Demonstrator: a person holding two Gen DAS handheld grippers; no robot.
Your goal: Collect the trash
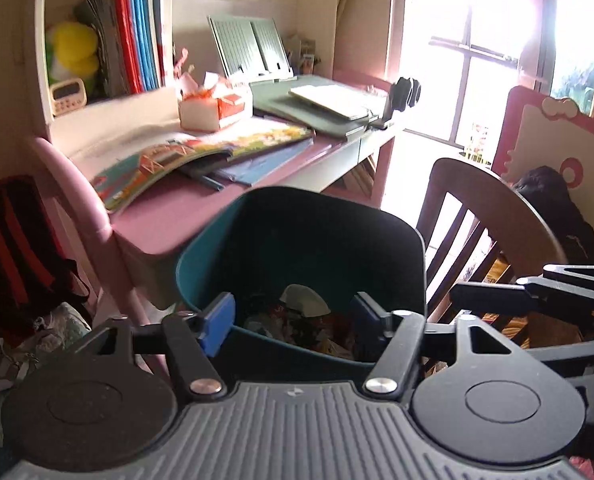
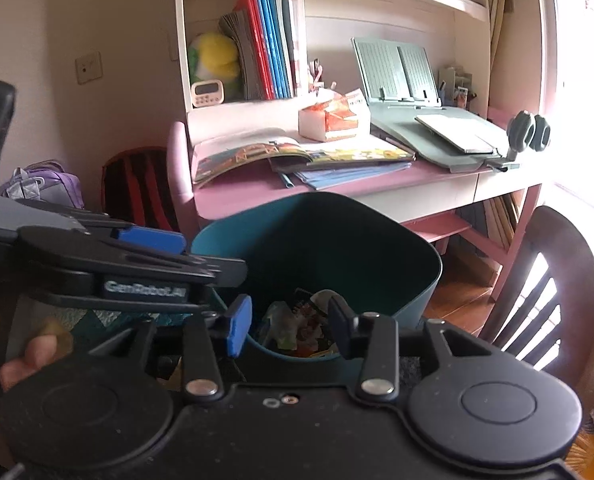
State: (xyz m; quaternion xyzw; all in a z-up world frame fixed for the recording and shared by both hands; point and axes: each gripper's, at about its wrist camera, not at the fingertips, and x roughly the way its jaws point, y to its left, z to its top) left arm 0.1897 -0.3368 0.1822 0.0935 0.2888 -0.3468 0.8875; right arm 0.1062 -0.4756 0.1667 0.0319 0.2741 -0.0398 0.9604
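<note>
Over on the left, the left gripper (image 1: 293, 320) is hanging just above the teal bin (image 1: 225, 240), its blue pads (image 1: 217, 322) standing apart with nothing between them. Through the gap, the trash (image 1: 303, 300) is lying at the bottom of the bin: a pale crumpled piece on top of colourful wrappers. That reads as a drop already made, so the step in hand looks like the release over the bin.

Moving right, the right gripper (image 2: 287, 326) is poised over the same bin (image 2: 417, 276), jaws apart and empty too, with crumpled wrappers (image 2: 297, 326) showing below it. A hand (image 2: 25, 356) is wrapping the handle of the left tool at the lower left of that view.

Behind the bin, the pink bench (image 2: 249, 196) is carrying open picture books (image 2: 297, 156) and a torn orange-and-white carton (image 2: 329, 120); further right, a dark wooden chair (image 2: 553, 280) is standing beside the bin.

Next, I'd say, both tools are needing to clear the rim and go looking for more litter; that carton seems a likely candidate, though whether it counts as trash I can't tell.
</note>
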